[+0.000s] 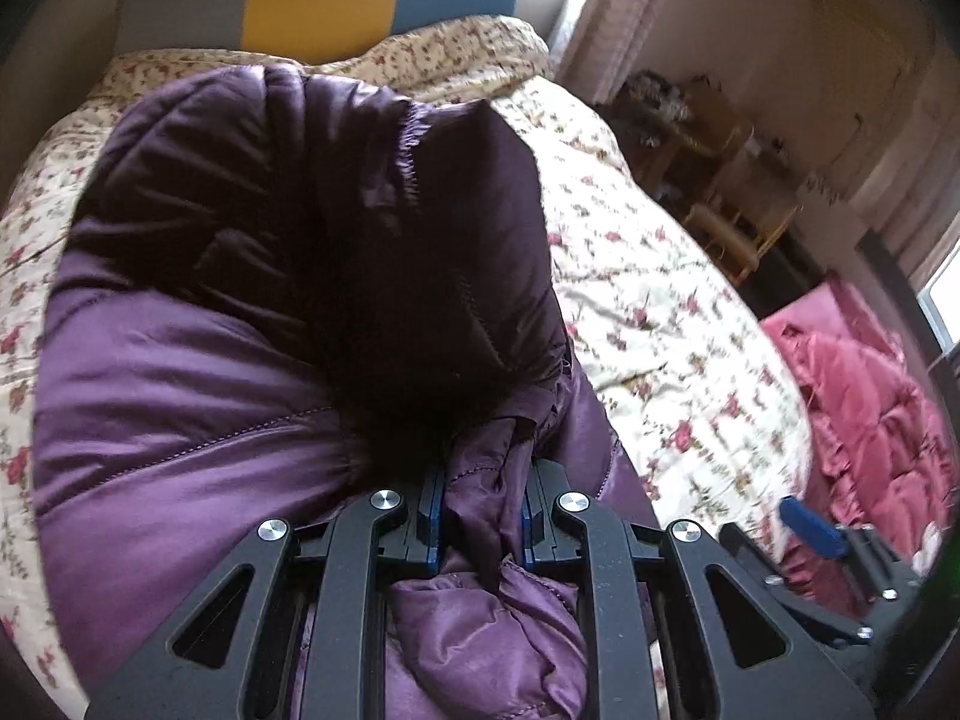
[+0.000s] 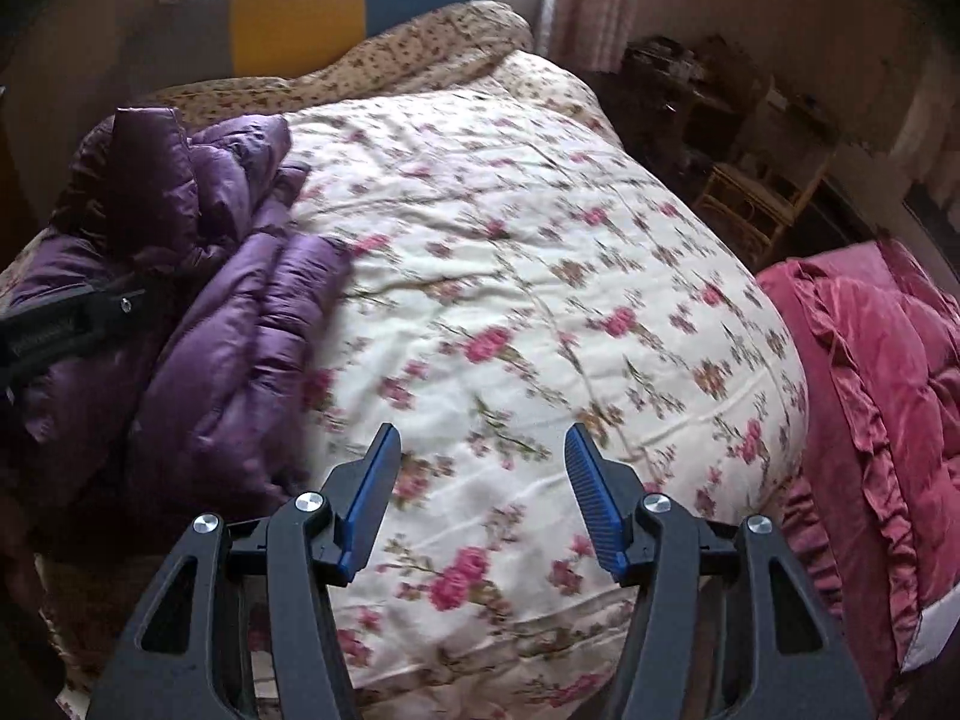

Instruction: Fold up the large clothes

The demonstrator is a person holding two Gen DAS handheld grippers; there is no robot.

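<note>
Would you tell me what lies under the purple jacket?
The purple jacket lies on the floral quilt, which shows all around it. Whatever sits directly beneath the jacket is covered.

Bed: covered by a cream quilt [image 2: 540, 312] printed with pink flowers; fills the middle of both views.
Headboard: upholstered panel [image 2: 360, 6] in grey, yellow and teal vertical bands, at the far end of the bed.
Pillow: small-flower print [image 2: 432, 42], lying against the headboard.
Second cover: pink ruffled bedspread [image 2: 870, 372], just beside the bed's right edge.
Curtains: pale, hanging right of the headboard [image 1: 630, 6].
Window: bright strip at the far right edge [image 1: 942, 294].
Furniture: wicker chair [image 2: 750, 204] near the wall, cluttered stand behind it.
Walls: plain, beige.
Light: daylight, dim corners.
</note>
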